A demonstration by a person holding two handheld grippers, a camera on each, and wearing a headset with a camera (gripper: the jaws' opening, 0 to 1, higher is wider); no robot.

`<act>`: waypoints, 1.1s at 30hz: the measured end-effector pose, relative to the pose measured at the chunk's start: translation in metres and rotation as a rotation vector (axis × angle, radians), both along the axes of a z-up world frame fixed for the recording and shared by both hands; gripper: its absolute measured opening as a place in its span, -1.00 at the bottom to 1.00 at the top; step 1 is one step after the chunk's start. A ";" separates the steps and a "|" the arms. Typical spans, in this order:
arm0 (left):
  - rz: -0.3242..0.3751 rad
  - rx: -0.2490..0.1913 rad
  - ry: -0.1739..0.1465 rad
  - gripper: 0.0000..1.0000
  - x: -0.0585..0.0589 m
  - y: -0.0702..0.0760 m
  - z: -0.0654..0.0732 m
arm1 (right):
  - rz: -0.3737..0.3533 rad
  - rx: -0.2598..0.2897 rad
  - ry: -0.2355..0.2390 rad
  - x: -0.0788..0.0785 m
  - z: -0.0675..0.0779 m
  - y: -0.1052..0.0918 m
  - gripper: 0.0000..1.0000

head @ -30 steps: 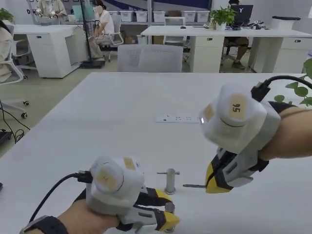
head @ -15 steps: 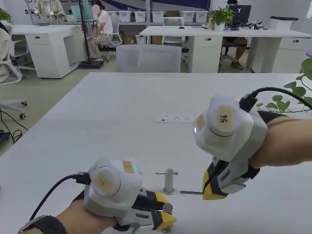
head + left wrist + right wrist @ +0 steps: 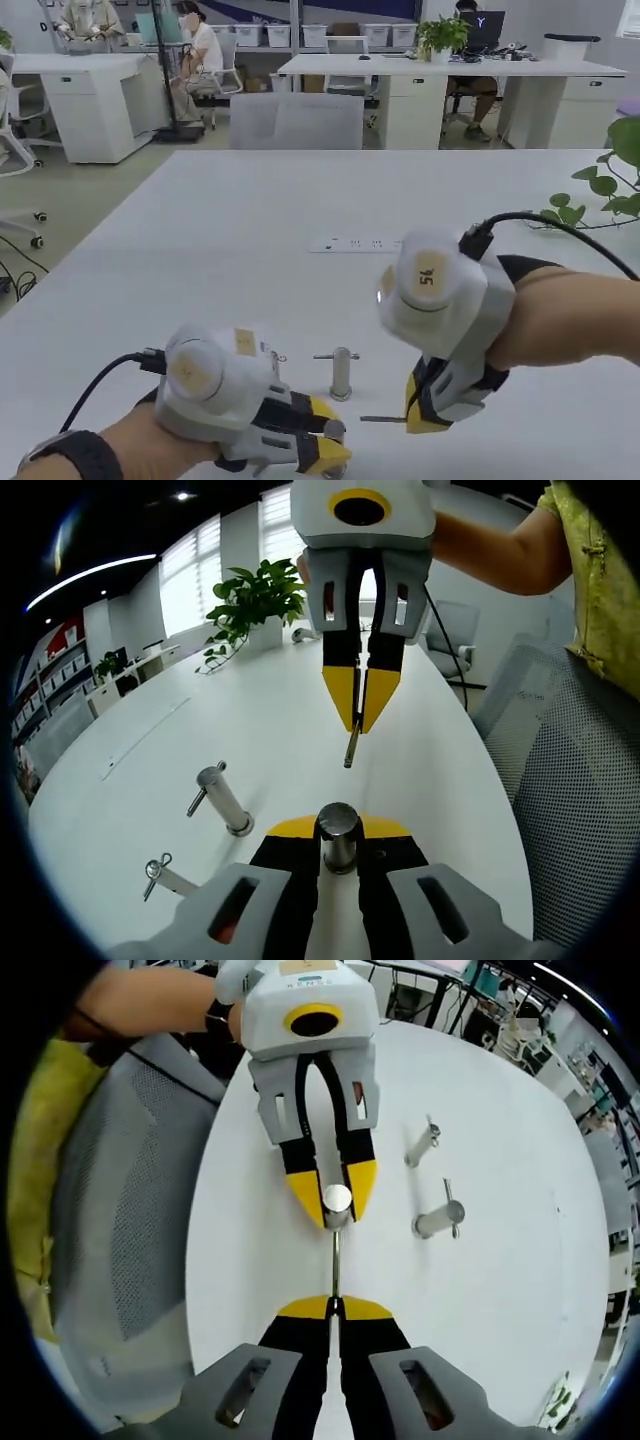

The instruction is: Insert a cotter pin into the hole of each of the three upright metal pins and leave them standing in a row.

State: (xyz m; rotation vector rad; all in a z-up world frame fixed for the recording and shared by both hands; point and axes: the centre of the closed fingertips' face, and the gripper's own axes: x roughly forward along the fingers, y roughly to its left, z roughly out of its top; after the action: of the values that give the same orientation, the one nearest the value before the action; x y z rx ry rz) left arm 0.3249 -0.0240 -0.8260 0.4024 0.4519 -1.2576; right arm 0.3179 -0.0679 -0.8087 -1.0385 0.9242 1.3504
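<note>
My left gripper (image 3: 335,1200) clamps third short steel pin (image 3: 338,832); right gripper (image 3: 361,718) pinches thin cotter pin (image 3: 335,1260), uninserted. Two neighbouring pins (image 3: 437,1222) already cottered.

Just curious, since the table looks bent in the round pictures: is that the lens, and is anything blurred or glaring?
Yes, the lens. Head view: table edges straight, light even, shadows faint. Left gripper view: fisheye curves the table edge; windows bright, held pin sharp. Right gripper view: same curving; cotter pin sharp.
</note>
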 end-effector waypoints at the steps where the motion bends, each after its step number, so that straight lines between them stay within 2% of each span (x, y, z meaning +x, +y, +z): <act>1: 0.002 0.000 0.000 -0.77 0.000 0.000 0.000 | -0.001 -0.002 0.006 -0.001 -0.002 0.000 -0.96; 14: 0.039 -0.013 -0.002 -0.77 0.002 0.001 0.000 | -0.025 0.004 0.026 0.000 -0.013 0.008 -0.96; 33: 0.065 -0.023 -0.003 -0.77 0.003 0.002 0.000 | -0.033 0.012 0.047 0.001 -0.018 0.017 -0.96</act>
State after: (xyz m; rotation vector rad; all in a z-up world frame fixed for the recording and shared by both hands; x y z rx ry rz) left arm 0.3282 -0.0216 -0.8256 0.3670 0.4443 -1.1980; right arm 0.3188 -0.0513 -0.8267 -0.9821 0.9634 1.3559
